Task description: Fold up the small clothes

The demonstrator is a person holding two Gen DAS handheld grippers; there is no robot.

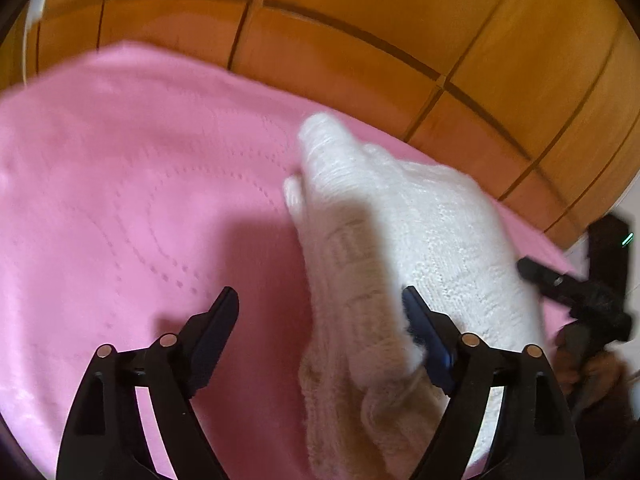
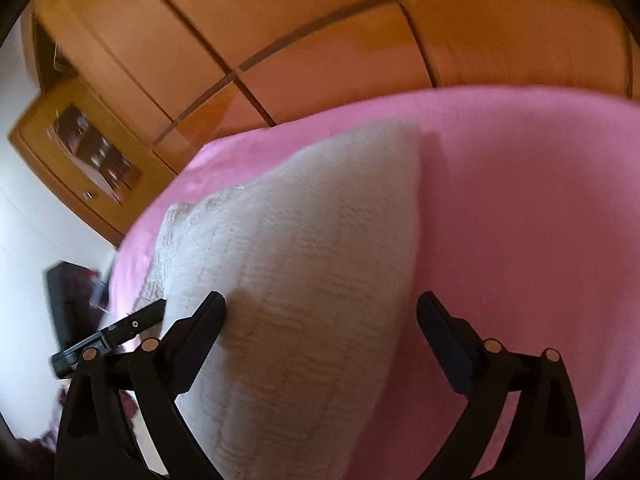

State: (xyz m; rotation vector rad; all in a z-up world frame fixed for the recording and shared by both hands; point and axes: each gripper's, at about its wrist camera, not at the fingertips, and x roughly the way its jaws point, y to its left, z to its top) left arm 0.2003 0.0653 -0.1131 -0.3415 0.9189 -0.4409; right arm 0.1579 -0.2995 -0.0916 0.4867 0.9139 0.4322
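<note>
A small white knitted garment (image 1: 404,248) lies on a pink blanket (image 1: 120,184), partly folded, with one end pointing away. My left gripper (image 1: 320,300) is open just above its near edge; the knit lies between the fingers and against the right finger (image 1: 424,328). In the right wrist view the same garment (image 2: 288,264) fills the middle. My right gripper (image 2: 320,308) is open over it, the left finger (image 2: 208,316) on the knit, the right finger over bare pink blanket (image 2: 520,200). The right gripper also shows at the right edge of the left wrist view (image 1: 572,292).
A wooden wardrobe (image 1: 360,20) with dark seams stands behind the bed. In the right wrist view a wooden cabinet (image 2: 80,148) with a glass door stands at the left beside a white wall, and a dark object (image 2: 68,304) sits below it.
</note>
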